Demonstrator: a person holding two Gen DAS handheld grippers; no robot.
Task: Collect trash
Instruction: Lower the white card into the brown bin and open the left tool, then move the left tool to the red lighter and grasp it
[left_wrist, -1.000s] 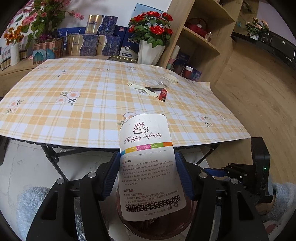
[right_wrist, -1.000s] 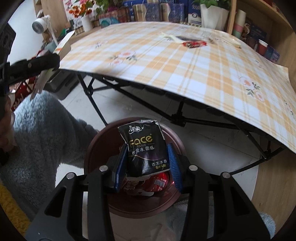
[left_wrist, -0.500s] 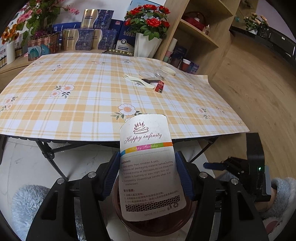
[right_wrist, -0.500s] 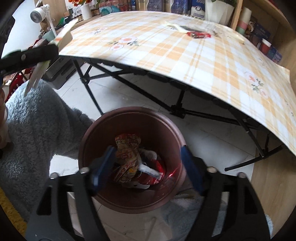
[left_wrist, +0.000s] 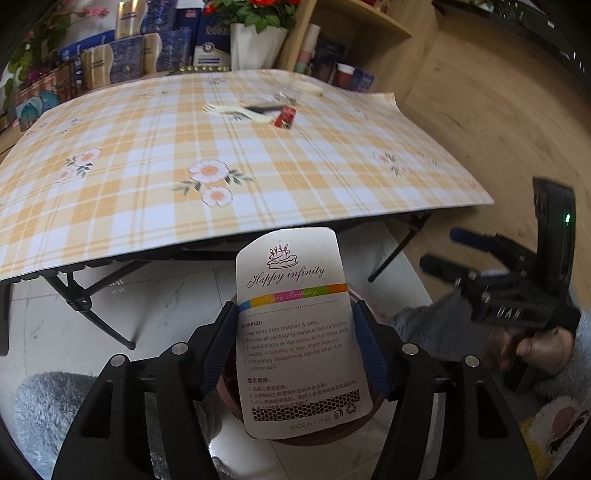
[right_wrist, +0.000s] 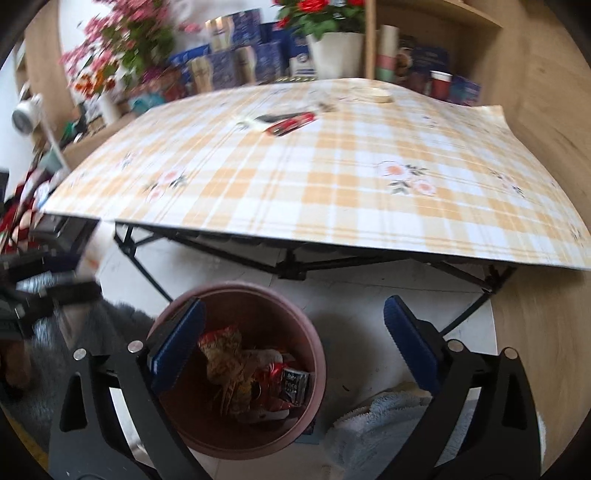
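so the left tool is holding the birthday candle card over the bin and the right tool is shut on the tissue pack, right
Not quite: the right tool is open and empty in the right wrist view. The left tool does hold the candle card over the bin.

Black tongs (left_wrist: 295, 347), blue ribbed pads (right_wrist: 177, 343)

My left gripper (left_wrist: 295, 347) clamps the card (left_wrist: 295, 332) directly above the bin (left_wrist: 354, 432), which sits on the floor in front of the table (left_wrist: 221, 177). Right gripper (right_wrist: 291, 347) hangs spread over the bin (right_wrist: 314, 354), bin at its 7 o'clock. Wrappers (right_wrist: 255, 380) lie inside. On the table, forks (left_wrist: 236, 110) and a small packet (left_wrist: 286, 117) sit at my left's 12 o'clock, far side. Flower pot (left_wrist: 255, 44) behind the table, shelf (left_wrist: 354, 22) at 1 o'clock.
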